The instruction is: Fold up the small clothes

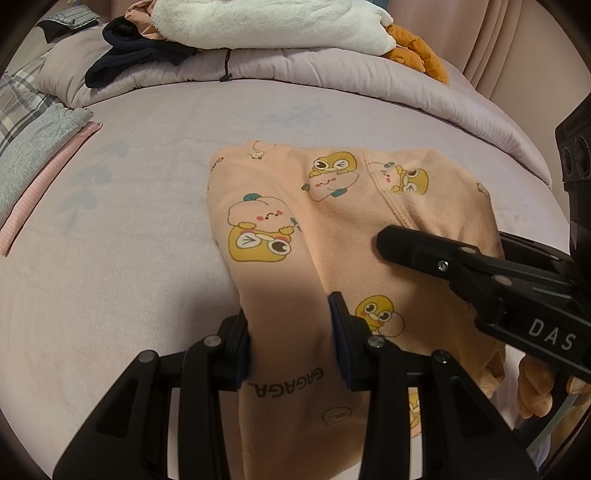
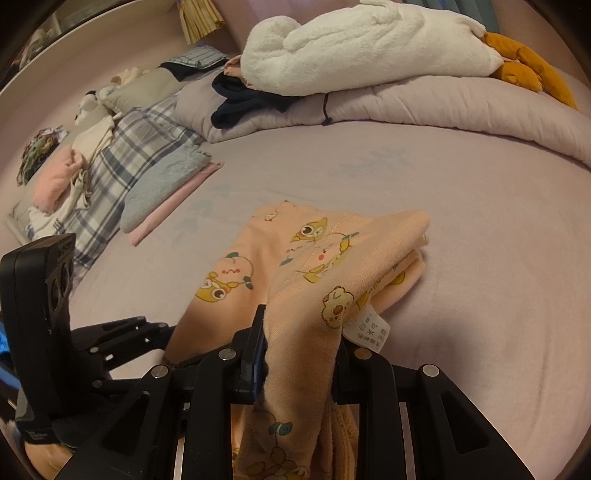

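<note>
A peach child's garment (image 1: 332,221) printed with yellow cartoon figures lies partly folded on the lilac bed sheet (image 1: 110,277). My left gripper (image 1: 291,332) is shut on its near left part, and the cloth fills the gap between the blue pads. My right gripper (image 1: 391,242) reaches in from the right over the garment. In the right wrist view the right gripper (image 2: 299,339) is shut on a bunched, lifted edge of the garment (image 2: 317,254), with a white care label (image 2: 369,330) hanging beside it. The left gripper (image 2: 122,339) shows at the lower left.
A folded grey and pink stack (image 2: 166,195) lies left on the sheet, beside a plaid pillow (image 2: 122,158) with loose clothes. A rolled duvet (image 1: 314,74) runs along the back, with a white fleece (image 1: 258,22) and a dark garment (image 1: 129,59) on it. A hand (image 1: 532,387) holds the right tool.
</note>
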### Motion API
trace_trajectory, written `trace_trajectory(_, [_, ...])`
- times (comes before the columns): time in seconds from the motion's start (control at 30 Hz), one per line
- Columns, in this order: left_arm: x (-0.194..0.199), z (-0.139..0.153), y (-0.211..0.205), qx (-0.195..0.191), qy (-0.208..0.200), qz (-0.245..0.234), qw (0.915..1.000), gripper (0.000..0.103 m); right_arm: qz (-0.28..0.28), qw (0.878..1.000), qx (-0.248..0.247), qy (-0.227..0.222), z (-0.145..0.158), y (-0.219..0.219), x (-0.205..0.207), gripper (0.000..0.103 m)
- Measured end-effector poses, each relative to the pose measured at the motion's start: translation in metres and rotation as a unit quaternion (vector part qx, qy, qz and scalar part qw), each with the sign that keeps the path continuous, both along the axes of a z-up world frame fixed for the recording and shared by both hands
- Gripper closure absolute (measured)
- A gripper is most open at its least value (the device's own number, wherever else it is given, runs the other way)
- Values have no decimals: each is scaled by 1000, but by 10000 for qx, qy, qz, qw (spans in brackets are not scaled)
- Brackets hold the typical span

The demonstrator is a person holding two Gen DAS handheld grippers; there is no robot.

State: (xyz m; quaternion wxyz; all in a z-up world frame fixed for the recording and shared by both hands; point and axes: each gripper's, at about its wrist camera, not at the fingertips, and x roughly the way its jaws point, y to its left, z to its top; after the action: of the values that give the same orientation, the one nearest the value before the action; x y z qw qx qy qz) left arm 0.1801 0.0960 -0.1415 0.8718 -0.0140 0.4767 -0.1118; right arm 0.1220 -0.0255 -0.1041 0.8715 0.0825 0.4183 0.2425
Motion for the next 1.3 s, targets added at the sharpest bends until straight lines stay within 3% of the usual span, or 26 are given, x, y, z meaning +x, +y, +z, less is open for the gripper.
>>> trace_trajectory(0.7, [1,-2,0,-8,60,71,10000,60,-208,9995,-139,203,-11,-10,4,75])
trace_trajectory(1.3, [5,-5,9,129,104,289,9994,31,-338,9987,-301,249,-13,-12,4,64])
